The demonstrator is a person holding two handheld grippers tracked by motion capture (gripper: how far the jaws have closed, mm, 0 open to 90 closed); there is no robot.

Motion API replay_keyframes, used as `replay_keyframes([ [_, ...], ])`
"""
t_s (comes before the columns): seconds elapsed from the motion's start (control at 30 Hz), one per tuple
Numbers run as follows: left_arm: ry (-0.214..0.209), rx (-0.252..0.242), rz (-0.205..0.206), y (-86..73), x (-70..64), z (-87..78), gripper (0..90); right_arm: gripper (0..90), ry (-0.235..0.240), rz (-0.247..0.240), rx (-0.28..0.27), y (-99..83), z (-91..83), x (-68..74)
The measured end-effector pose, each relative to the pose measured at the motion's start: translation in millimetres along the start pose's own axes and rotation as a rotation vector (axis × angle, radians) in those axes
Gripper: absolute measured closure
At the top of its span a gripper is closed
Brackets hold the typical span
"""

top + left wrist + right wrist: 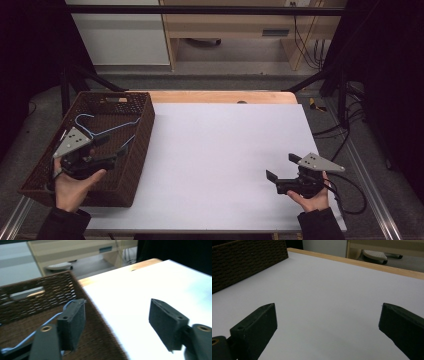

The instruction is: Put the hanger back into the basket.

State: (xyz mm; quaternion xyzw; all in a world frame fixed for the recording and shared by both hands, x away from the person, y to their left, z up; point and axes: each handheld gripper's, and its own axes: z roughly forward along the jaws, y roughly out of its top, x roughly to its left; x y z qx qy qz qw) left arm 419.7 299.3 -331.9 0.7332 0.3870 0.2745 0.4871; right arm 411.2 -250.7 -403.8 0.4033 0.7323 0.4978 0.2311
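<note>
Overhead plus two low jaw-level views

A person's left hand (72, 187) holds the left tool (116, 150) with jaws spread wide. The right tool (281, 166), gripped low at right, is likewise agape

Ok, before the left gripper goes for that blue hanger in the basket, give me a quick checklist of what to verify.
1. Left gripper open: ok, jaws stand wide apart.
2. Left gripper over the wicker basket: ok, above its right wall.
3. Blue wire hanger reachable: ok, it lies loose in the basket, just ahead of the jaws.
4. Hanger snagged in the weave: cannot tell.
5. Right gripper out of the way: ok, open over the white table top, far from the basket.
</note>
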Motion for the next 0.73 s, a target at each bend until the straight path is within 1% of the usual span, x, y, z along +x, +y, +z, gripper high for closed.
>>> replay_keyframes([
  [0.03, -0.021, -0.009, -0.004, -1.6, -4.4, 1.8, 24.7, 2.3, -0.001, -0.001, -0.001, 0.1, -0.1, -0.1],
  [0.07, -0.039, -0.009, -0.005, -3.1, -8.4, 3.4, 23.0, 2.3, -0.001, 0.000, -0.002, 0.1, -0.1, -0.1],
  [0.1, -0.052, -0.015, -0.004, -4.9, -12.7, 5.4, 22.0, 2.3, -0.002, 0.002, -0.001, 0.1, -0.3, 0.1],
  [0.2, -0.078, -0.010, -0.002, -10.4, -24.1, 11.9, 18.2, 2.2, -0.002, 0.004, -0.004, 0.2, -1.0, 0.1],
  [0.3, -0.091, -0.011, 0.001, -15.1, -33.3, 16.4, 10.5, 2.3, -0.001, 0.009, -0.006, 0.4, -1.9, 0.0],
  [0.33, -0.099, -0.015, 0.003, -17.2, -36.0, 17.6, 9.5, 2.3, -0.002, 0.007, -0.006, 0.4, -2.2, -0.3],
  [0.37, -0.104, -0.013, 0.003, -19.5, -38.7, 19.1, 8.5, 2.2, -0.001, 0.004, -0.007, 0.4, -2.5, -0.6],
  [0.4, -0.104, -0.014, 0.011, -23.0, -41.1, 20.8, 7.5, 2.2, -0.003, 0.006, -0.008, 0.4, -2.6, -0.4],
  [0.43, -0.107, -0.011, 0.007, -25.1, -42.5, 22.1, 7.3, 2.2, -0.002, 0.006, -0.010, 0.4, -2.9, -0.5],
  [0.47, -0.113, 0.004, 0.013, -27.0, -43.2, 24.3, 7.3, 2.1, -0.002, 0.007, -0.010, 0.4, -3.0, -0.4],
  [0.53, -0.101, 0.009, 0.020, -30.5, -44.1, 27.7, 7.0, 2.1, 0.000, 0.009, -0.014, 0.3, -3.1, -0.3],
  [0.6, -0.111, 0.018, 0.010, -34.6, -44.7, 30.8, 7.4, 1.9, 0.000, 0.005, -0.010, -0.1, -3.5, -0.9],
  [0.73, -0.103, 0.033, 0.023, -38.9, -47.3, 32.7, 8.1, 1.9, -0.001, 0.010, -0.012, 0.0, -4.0, -1.2],
])
